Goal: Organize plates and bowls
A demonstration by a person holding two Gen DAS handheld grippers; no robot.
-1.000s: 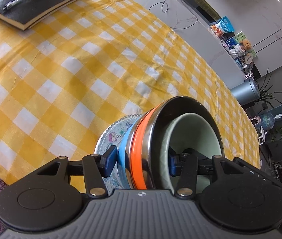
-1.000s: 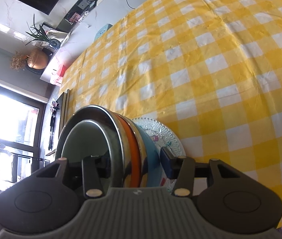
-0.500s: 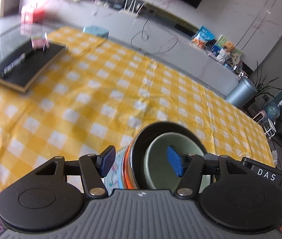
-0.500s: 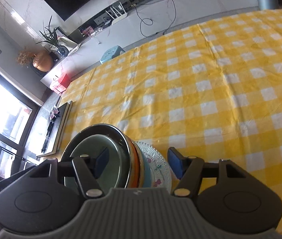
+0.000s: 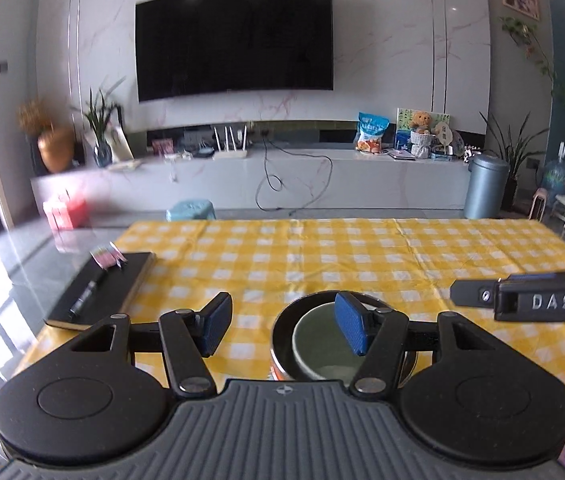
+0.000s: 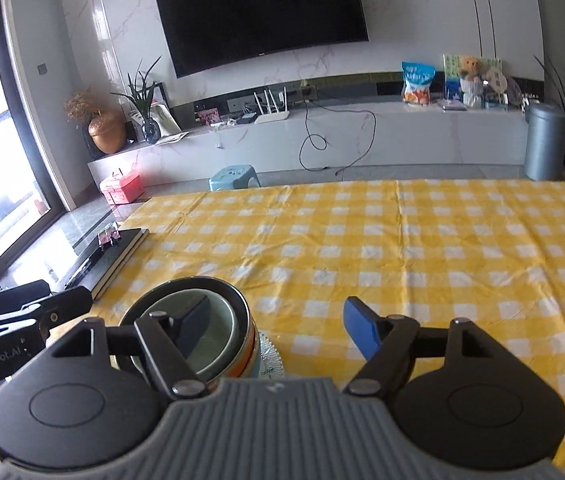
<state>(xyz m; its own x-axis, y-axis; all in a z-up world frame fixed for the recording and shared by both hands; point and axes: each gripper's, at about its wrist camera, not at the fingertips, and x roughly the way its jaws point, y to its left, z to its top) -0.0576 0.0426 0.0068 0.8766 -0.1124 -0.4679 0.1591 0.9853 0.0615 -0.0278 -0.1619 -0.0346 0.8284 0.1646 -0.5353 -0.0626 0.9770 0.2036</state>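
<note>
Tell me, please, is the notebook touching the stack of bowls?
Apart. In the right wrist view, the notebook lies at the table's left edge, and bare checked cloth shows between it and the stack of bowls.

Yellow-and-white checked tablecloth [image 5: 362, 256], pale-green bowl [image 5: 322, 350]

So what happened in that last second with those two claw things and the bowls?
Both let go. A second ago the left gripper and right gripper each had their jaws around the rim of the bowl stack; now the jaws are open and both have pulled back and tilted up, so the room shows. The stack stayed on the yellow checked cloth, and the notebook at the table's edge has not moved.
</note>
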